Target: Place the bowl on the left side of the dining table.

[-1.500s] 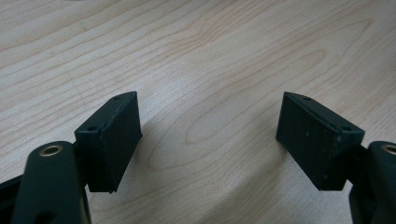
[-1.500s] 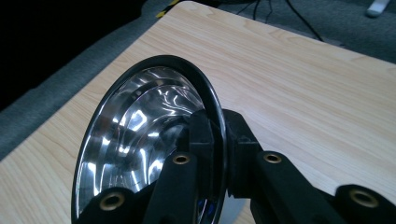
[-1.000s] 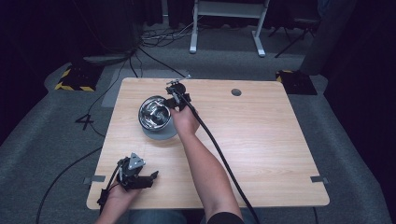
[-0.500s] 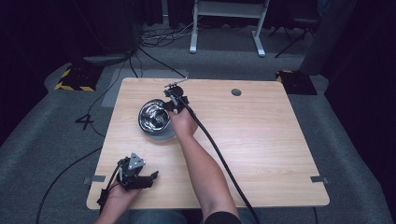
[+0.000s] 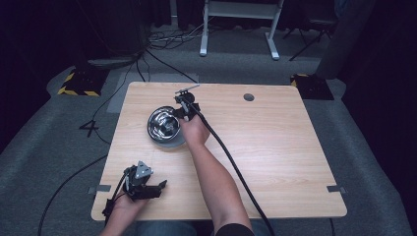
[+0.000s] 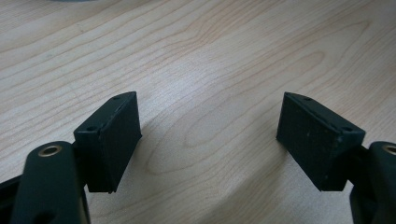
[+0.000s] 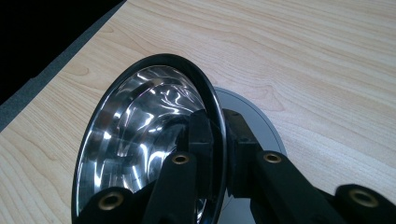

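High view: right tool [image 5: 183, 105] at the far-right rim of the steel bowl [image 5: 164, 124], table's [image 5: 275, 147] far left; left tool [image 5: 147, 187] well apart, near edge.
Left gripper view: jaws apart, empty.
Right gripper view: jaws clamped on the bowl's [image 7: 140, 140] tilted rim, grey disc [image 7: 252, 116] beneath.

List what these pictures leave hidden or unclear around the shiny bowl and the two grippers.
- Right gripper view: the steel bowl's near rim section is covered by the right gripper clamped on it.
- Right gripper view: the grey disc beneath is mostly hidden by bowl and jaws; whether the bowl touches it cannot be told.
- High view: the left gripper is too small to judge its jaws.
- Left gripper view: the grey patch at the top edge is cut off.
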`<state>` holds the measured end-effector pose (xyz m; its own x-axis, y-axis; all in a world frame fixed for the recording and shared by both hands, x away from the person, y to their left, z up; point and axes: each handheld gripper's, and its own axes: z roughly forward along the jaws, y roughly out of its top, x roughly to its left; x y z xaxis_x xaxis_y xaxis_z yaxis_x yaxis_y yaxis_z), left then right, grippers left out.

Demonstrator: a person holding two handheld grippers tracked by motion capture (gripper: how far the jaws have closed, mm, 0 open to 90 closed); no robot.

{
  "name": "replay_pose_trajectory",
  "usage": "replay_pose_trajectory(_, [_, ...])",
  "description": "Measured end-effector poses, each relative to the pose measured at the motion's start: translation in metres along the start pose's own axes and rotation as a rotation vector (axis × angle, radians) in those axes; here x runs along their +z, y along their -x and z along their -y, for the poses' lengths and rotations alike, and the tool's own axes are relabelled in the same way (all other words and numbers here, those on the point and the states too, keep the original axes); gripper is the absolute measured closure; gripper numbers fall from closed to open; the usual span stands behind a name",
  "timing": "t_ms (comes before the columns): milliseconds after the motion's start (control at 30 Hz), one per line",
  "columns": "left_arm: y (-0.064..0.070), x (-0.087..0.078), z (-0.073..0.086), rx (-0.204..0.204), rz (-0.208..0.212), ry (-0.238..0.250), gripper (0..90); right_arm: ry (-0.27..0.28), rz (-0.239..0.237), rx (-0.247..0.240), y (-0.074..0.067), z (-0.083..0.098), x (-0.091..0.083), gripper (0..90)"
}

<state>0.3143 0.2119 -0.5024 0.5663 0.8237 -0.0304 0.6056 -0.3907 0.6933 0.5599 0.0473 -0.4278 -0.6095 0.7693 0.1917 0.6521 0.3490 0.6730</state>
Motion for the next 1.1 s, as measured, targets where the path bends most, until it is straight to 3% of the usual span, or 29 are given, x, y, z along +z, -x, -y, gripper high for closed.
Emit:
replay_pose_trajectory(233, [0.0,0.0,0.0,0.006,-0.001,-0.001,21.9,-0.017,0.004,0.012,0.006,0.004,0.002,81.0])
replay_pose_trajectory(267, [0.0,0.0,0.0,0.005,-0.003,0.0,21.9,-0.022,0.006,0.023,0.009,0.005,0.003,76.8])
replay_pose_trajectory(400, [0.0,0.0,0.0,0.001,0.004,-0.001,21.8,-0.017,0.012,0.027,0.01,0.007,0.004,73.6])
replay_pose_trajectory(433, [0.0,0.0,0.0,0.003,0.0,-0.001,21.9,-0.019,0.024,0.025,0.011,0.007,0.004,68.8])
replay_pose_trajectory(633, [0.0,0.0,0.0,0.005,-0.001,-0.002,21.9,-0.015,0.046,0.017,0.014,0.007,0.0,63.1])
replay_pose_trajectory(733, [0.0,0.0,0.0,0.003,0.0,-0.001,21.9,-0.01,0.056,0.012,0.014,0.007,-0.005,60.8])
replay_pose_trajectory(833, [0.0,0.0,-0.001,0.005,-0.004,-0.001,21.9,0.002,0.055,-0.024,0.015,0.006,-0.014,59.9])
replay_pose_trajectory(900, [0.0,0.0,-0.001,0.005,-0.003,-0.001,21.9,0.007,0.057,-0.017,0.014,0.005,-0.017,59.5])
replay_pose_trajectory(1100, [-0.001,0.0,-0.001,0.009,-0.006,-0.002,21.9,0.045,0.062,-0.056,0.009,-0.001,-0.043,58.0])
